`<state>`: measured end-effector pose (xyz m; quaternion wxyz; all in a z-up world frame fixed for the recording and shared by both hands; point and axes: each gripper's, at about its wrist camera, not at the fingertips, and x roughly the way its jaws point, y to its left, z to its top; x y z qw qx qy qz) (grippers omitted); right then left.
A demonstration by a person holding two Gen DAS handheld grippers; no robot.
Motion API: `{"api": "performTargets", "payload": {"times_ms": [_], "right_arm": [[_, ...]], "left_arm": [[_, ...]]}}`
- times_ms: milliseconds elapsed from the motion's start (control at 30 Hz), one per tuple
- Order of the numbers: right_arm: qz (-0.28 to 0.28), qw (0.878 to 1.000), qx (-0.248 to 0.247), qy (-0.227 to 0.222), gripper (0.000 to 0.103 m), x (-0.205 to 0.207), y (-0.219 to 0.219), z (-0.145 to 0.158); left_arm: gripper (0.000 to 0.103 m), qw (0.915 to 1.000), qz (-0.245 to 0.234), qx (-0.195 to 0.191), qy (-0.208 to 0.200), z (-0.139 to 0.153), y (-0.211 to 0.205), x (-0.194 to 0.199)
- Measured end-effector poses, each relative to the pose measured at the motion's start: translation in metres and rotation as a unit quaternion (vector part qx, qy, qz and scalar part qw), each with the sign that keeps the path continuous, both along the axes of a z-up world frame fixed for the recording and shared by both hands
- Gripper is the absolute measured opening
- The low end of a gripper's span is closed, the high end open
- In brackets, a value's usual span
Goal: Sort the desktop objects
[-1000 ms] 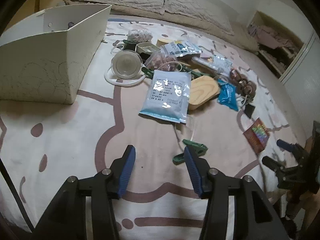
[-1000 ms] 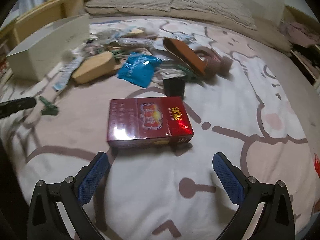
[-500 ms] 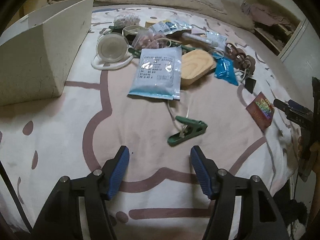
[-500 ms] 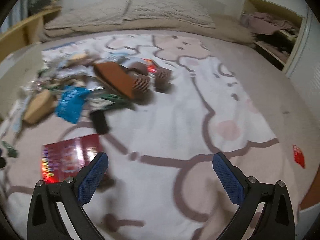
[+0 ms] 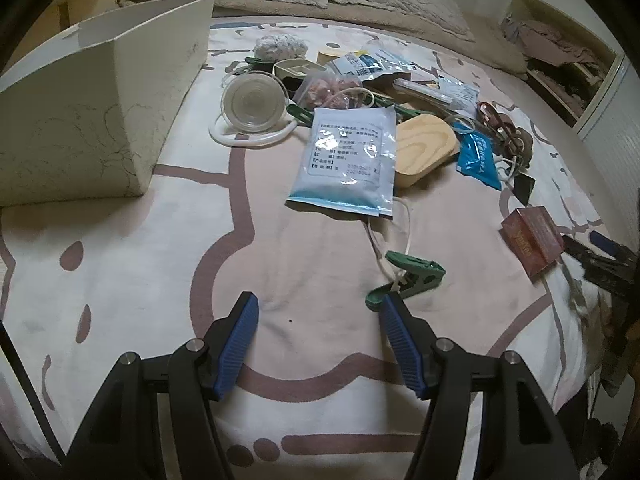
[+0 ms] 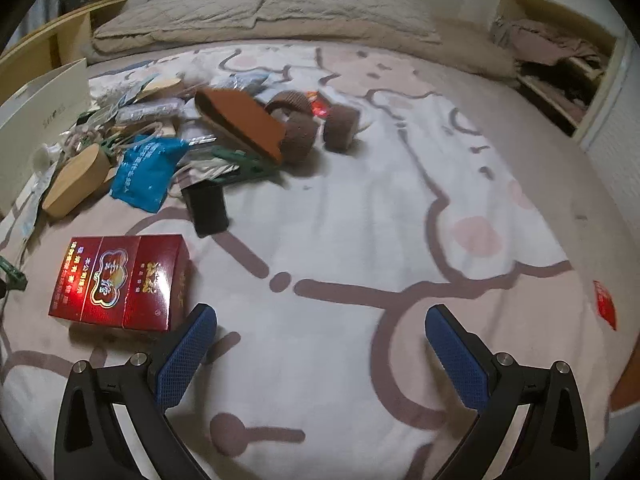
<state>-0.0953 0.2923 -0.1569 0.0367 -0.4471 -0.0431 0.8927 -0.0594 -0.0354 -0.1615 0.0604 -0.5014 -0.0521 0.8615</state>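
Now, by label, from each claw outward:

Left claw: left gripper (image 5: 318,328) hangs over the patterned bedspread (image 5: 120,264); jaws apart at a middling width with only bare cloth between the blue pads; nothing held.
Just past its right finger: green clip (image 5: 408,278) lying on the spread, its near end almost at the pad tip but outside the gap; a thin white cord (image 5: 402,236) runs from it up toward the pile.
Further ahead of the left claw: white-and-blue sachet (image 5: 348,160) lying flat; wooden lid (image 5: 426,146) partly under its right edge; blue packet (image 5: 480,158) right of the lid.
Ahead and left: clear round lid (image 5: 252,100) on a white ring; beyond it, more small clutter in a heap.
Far left: white box (image 5: 92,112), open at the top, standing on the spread well apart from the pile.
Far right of the left claw: red carton (image 5: 534,240), with the other claw just beside it at the picture's edge.
Right claw: right gripper (image 6: 320,354) wide open over the spread; nothing between the pads.
Beside its left finger: red carton (image 6: 120,282) flat on the spread, outside the jaws, close to the pad tip.
Ahead and left of the right claw: small black object (image 6: 208,210); then the blue packet (image 6: 146,174) and wooden lid (image 6: 76,180).
Further ahead: brown brush-like thing (image 6: 244,122) resting on brown rollers (image 6: 300,136).
Farthest: beige pillows (image 6: 260,12) along the head of the bed.
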Motion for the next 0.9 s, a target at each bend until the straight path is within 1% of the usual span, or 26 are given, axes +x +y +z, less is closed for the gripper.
{"api": "performTargets", "payload": {"times_ms": [67,133,167,300,367,500,633,733,900], "right_arm": [[0.005,0.999,-0.037,0.012,0.103,0.005,0.0,0.008],[0.034,0.996,-0.08,0.015,0.103,0.009,-0.006,0.013],[0.047,0.995,-0.089,0.018,0.103,0.01,-0.011,0.015],[0.103,0.99,-0.097,0.027,0.103,0.013,-0.038,0.02],[0.119,0.988,-0.1,0.024,0.103,0.012,-0.049,0.018],[0.13,0.986,-0.106,0.018,0.103,0.008,-0.063,0.011],[0.134,0.984,-0.115,0.01,0.103,0.004,-0.069,0.006],[0.144,0.983,-0.115,0.009,0.103,0.005,-0.076,0.004],[0.148,0.983,-0.111,-0.001,0.103,0.0,-0.081,-0.005]], "left_arm": [[0.064,1.0,0.001,0.0,0.002,0.001,0.0,0.0],[0.065,1.0,0.002,0.002,0.004,0.001,0.0,0.001],[0.065,1.0,0.002,0.002,0.004,0.001,0.0,0.0],[0.065,0.9999,0.005,-0.006,0.006,0.001,0.001,0.0],[0.065,0.9998,0.008,-0.016,0.011,0.001,0.001,0.0],[0.065,0.9992,0.011,-0.034,0.019,0.001,0.002,-0.001],[0.065,0.9992,0.011,-0.033,0.021,0.001,0.0,0.0],[0.065,0.9995,0.013,-0.014,0.026,0.004,-0.004,0.001],[0.065,0.998,0.025,0.036,0.046,0.014,-0.014,0.002]]}}
